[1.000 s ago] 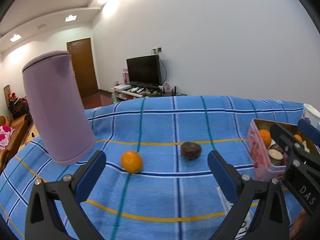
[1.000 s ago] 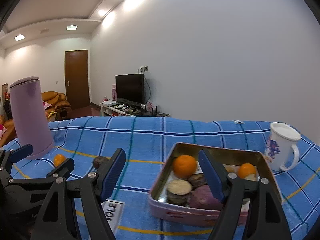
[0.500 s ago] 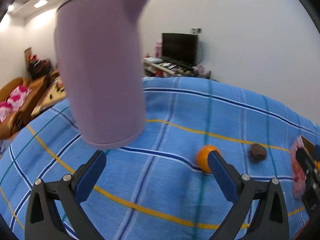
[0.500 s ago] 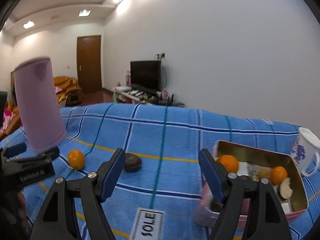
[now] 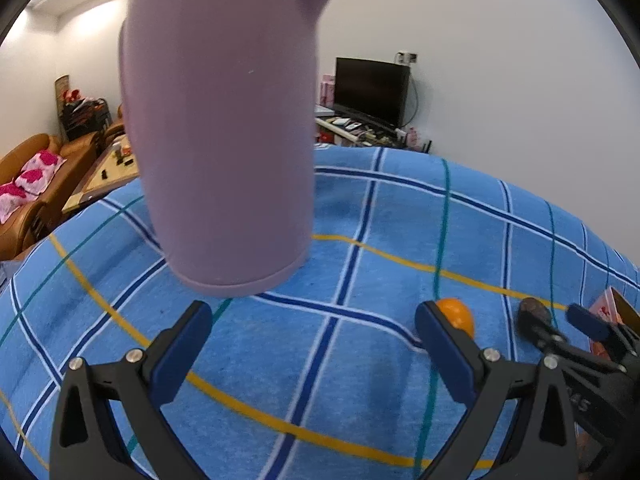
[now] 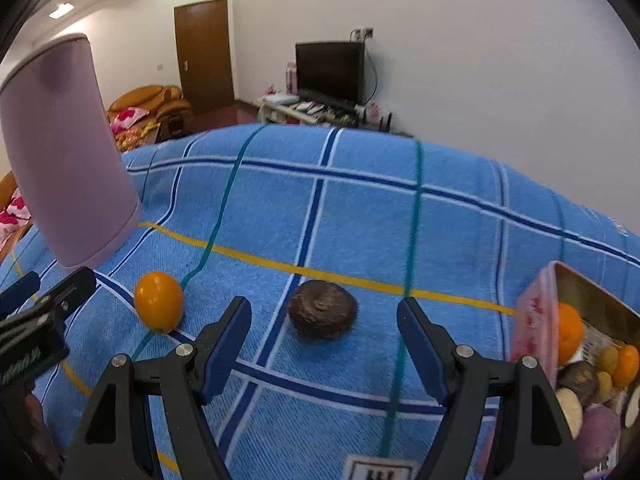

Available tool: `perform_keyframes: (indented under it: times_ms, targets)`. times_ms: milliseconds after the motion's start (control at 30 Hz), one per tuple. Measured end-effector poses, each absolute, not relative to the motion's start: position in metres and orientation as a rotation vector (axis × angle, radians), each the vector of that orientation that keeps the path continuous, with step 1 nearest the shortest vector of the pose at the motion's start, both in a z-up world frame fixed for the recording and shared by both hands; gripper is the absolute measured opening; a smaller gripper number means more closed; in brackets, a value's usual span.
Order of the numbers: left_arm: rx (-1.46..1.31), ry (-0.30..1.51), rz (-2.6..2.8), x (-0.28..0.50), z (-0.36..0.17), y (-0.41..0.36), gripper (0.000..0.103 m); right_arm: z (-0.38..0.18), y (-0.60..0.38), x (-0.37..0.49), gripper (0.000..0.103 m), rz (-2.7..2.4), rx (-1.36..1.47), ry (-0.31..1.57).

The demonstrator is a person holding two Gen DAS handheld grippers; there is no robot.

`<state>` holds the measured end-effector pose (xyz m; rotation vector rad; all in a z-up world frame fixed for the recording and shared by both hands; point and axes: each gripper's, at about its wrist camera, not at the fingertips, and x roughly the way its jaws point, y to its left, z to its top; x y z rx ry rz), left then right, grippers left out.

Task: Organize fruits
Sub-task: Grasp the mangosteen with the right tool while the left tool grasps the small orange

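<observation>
Lying loose on the blue plaid cloth (image 6: 360,208) over the table: a small orange fruit (image 6: 159,300) and, to its right and apart from it, a dark brown wrinkled fruit (image 6: 322,314). Off to the right, well apart from both, a pink tin box (image 6: 536,320) with a gold inner wall, holding an orange against its near wall, a smaller orange fruit, a dark brown round piece, pale sliced pieces and something purple at the bottom corner; further contents cut off by the frame edge.

Hovering just in front of the brown fruit, the right gripper (image 6: 324,344), jaws spread wide and holding nothing, the fruit seen in the gap between the blue pads. Further left, the left gripper (image 5: 312,344), jaws likewise wide apart and empty, pointed at bare cloth before a tall lilac kettle (image 5: 224,128) standing upright on the table; the orange fruit (image 5: 456,316) partly hidden behind its right-hand pad.

Beyond the table: a dark television (image 6: 330,70) on a low stand, a brown door (image 6: 204,54), and an orange-brown sofa (image 5: 28,184) with pink cushions.
</observation>
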<state>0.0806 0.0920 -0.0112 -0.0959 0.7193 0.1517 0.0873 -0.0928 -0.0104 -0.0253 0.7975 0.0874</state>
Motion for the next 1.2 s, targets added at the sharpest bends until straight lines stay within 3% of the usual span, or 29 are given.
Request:
perform_keyframes:
  times_ms: [67, 200, 333, 533, 800, 1000, 1100, 1167, 1200]
  targets:
    - [-0.088, 0.716, 0.131, 0.080, -0.010, 0.088, 0.103, -0.015, -0.090, 0.094, 0.073, 0.099, -0.029, 0.824]
    - [-0.067, 0.687, 0.092, 0.079, -0.005, 0.079, 0.103, -0.027, -0.084, 0.106, 0.053, 0.104, -0.049, 0.909]
    - [-0.060, 0.687, 0.056, 0.079, -0.005, 0.073, 0.103, -0.027, -0.088, 0.107, 0.043, 0.101, -0.025, 0.917]
    - [-0.073, 0.675, 0.019, 0.079, -0.004, 0.067, 0.103, -0.020, -0.099, 0.098, 0.042, 0.083, 0.010, 0.886]
    - [0.023, 0.774, 0.031, 0.091, -0.015, 0.042, 0.102, 0.012, -0.119, 0.060, 0.043, -0.075, 0.068, 0.659]
    - [0.028, 0.840, 0.031, 0.102, -0.025, 0.035, 0.094, 0.025, -0.121, 0.046, 0.043, -0.122, 0.051, 0.550]
    - [0.010, 0.859, 0.001, 0.105, -0.028, 0.033, 0.083, 0.028, -0.117, 0.041, 0.043, -0.119, 0.033, 0.527]
    - [-0.013, 0.894, -0.035, 0.109, -0.032, 0.033, 0.052, 0.028, -0.114, 0.039, 0.043, -0.116, 0.025, 0.517]
    - [-0.035, 0.914, -0.048, 0.111, -0.035, 0.036, 0.046, 0.028, -0.115, 0.038, 0.043, -0.116, 0.022, 0.512]
